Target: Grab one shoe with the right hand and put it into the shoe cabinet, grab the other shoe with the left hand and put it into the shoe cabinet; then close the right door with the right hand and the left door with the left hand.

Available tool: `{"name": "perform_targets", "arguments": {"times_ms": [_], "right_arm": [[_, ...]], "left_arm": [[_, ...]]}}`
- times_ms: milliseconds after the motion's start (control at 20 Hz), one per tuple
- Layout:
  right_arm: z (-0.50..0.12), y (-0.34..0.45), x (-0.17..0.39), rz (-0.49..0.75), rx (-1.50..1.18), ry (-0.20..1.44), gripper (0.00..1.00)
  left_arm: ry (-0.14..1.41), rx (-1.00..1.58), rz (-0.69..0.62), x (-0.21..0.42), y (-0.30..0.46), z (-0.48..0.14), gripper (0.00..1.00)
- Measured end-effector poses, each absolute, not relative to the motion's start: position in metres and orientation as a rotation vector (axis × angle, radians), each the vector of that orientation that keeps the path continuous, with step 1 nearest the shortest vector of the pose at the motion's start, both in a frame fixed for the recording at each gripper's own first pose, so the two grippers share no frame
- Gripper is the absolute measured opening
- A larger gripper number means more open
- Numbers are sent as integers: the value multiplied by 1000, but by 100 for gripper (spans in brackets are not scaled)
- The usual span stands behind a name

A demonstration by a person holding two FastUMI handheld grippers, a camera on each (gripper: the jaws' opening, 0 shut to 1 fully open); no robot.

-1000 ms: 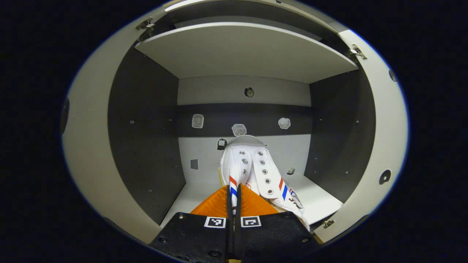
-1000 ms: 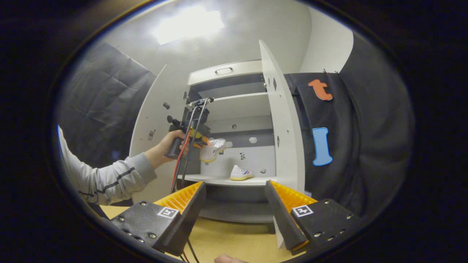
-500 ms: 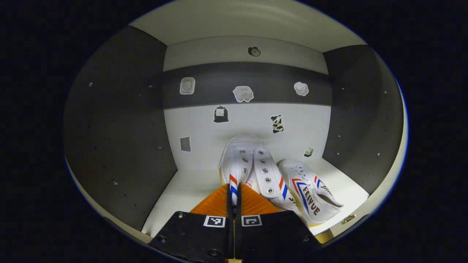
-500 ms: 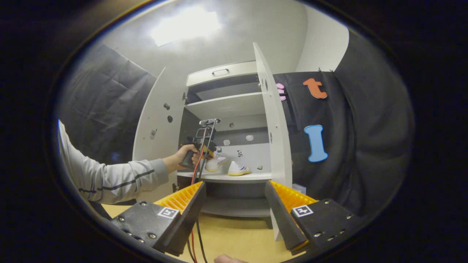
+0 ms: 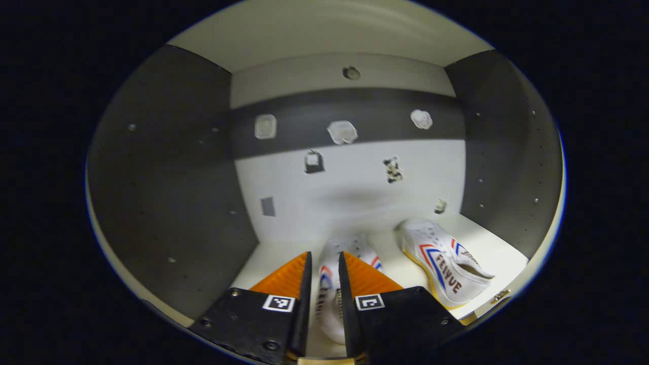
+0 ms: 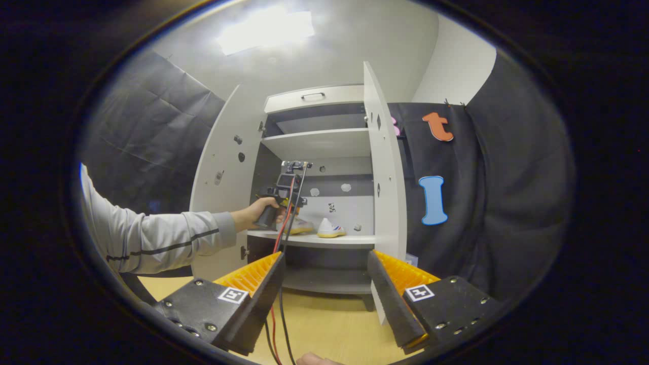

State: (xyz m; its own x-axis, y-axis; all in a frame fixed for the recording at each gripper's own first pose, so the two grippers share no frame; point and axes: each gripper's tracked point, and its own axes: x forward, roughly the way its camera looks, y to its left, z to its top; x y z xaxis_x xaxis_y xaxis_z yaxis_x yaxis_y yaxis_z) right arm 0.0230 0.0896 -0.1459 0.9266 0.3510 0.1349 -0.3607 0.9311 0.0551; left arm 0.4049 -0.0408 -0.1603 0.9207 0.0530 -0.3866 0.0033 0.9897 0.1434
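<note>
Between the fingers of the left gripper (image 5: pixel 322 284) lies the second shoe (image 5: pixel 332 284), toe toward the back wall; the jaws stand slightly parted with the shoe in the gap, so the grip looks released, or very nearly. That shoe seems to rest on the cabinet shelf (image 5: pixel 263 258), just beside the first shoe (image 5: pixel 443 263), which sits to its right near the front edge. To finish this step well, I judge the fingers should open fully and draw straight back, low and level — without dragging the shoe or nudging its neighbour.

From the right gripper view, the right gripper (image 6: pixel 324 294) hangs spread wide and empty above the yellowish table (image 6: pixel 324 329), well apart from the shoe cabinet (image 6: pixel 314 96). Both the left door (image 6: pixel 223 167) and the right door (image 6: pixel 383 167) stand open — closing them is yet to come. Black cloth hangs around the booth under a bright ceiling light (image 6: pixel 266 33).
</note>
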Motion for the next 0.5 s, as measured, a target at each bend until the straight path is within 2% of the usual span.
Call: {"name": "perform_targets", "arguments": {"times_ms": [100,200,400,450,500], "right_arm": [[-142,92,9,355,58,-142,96],[-138,95,-6,342,49,-162,97],[-127,94,-25,317,82,-178,97],[-126,92,-27,309,87,-177,97],[-124,89,-29,300,90,-172,97]], "left_arm": [[400,175,7,381,-47,-159,39],[371,177,-14,355,-50,-155,53],[309,121,-50,289,-52,-136,56],[296,94,-52,274,-51,-130,65],[284,82,-48,260,-46,-124,64]]}}
